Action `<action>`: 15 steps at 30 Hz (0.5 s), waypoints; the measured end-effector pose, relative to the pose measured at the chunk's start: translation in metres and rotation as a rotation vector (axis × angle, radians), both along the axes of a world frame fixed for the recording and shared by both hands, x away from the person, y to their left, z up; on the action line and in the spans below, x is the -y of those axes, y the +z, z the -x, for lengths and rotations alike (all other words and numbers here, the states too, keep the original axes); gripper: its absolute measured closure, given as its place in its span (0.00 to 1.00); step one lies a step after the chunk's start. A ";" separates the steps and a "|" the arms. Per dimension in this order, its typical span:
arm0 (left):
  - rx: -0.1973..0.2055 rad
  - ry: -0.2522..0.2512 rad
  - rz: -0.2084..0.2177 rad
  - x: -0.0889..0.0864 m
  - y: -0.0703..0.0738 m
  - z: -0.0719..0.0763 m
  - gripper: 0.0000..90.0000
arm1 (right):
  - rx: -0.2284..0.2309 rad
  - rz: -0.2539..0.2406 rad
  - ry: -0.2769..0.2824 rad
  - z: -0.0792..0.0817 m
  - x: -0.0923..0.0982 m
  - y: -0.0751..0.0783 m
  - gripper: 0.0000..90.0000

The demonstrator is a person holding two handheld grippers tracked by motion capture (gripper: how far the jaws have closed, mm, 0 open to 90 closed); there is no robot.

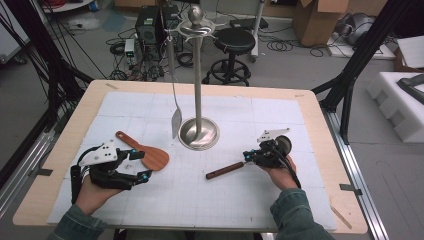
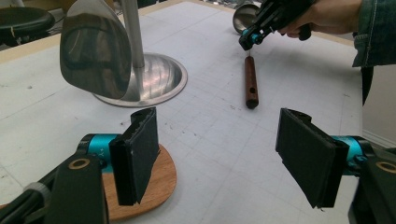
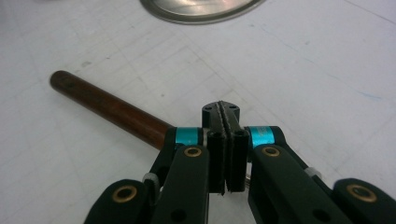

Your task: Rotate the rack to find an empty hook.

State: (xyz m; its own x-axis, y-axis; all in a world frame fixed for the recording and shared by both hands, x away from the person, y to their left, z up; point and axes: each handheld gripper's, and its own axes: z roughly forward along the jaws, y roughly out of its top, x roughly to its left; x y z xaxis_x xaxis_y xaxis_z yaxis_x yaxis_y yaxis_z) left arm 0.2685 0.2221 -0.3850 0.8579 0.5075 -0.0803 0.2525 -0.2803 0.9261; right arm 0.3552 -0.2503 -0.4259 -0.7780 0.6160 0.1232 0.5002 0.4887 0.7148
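Gripping a ladle point(image 1: 227, 170) by the thin metal neck next to its brown wooden handle, the right hand-held gripper point(image 1: 248, 156) was clenched tight, jaws pressed together w/ the handle sticking out toward the counter point(image 1: 220, 205) middle, near the stand point(image 1: 198, 131). The ladle looked stiff & fairly light, bowl-heavy probably; the metal neck seemed slippery, so a hold closer to the wood would likely twist less. The left hand-held gripper point(image 2: 229, 154) was released, jaws wide apart, nothing between, just beside the wooden spatula point(image 1: 148, 154). A steel turner point(image 1: 175, 120) hung on the stand.
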 end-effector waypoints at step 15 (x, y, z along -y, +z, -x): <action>-0.001 -0.007 0.000 0.000 0.000 0.001 0.34 | -0.018 0.063 -0.067 -0.003 0.006 -0.006 1.00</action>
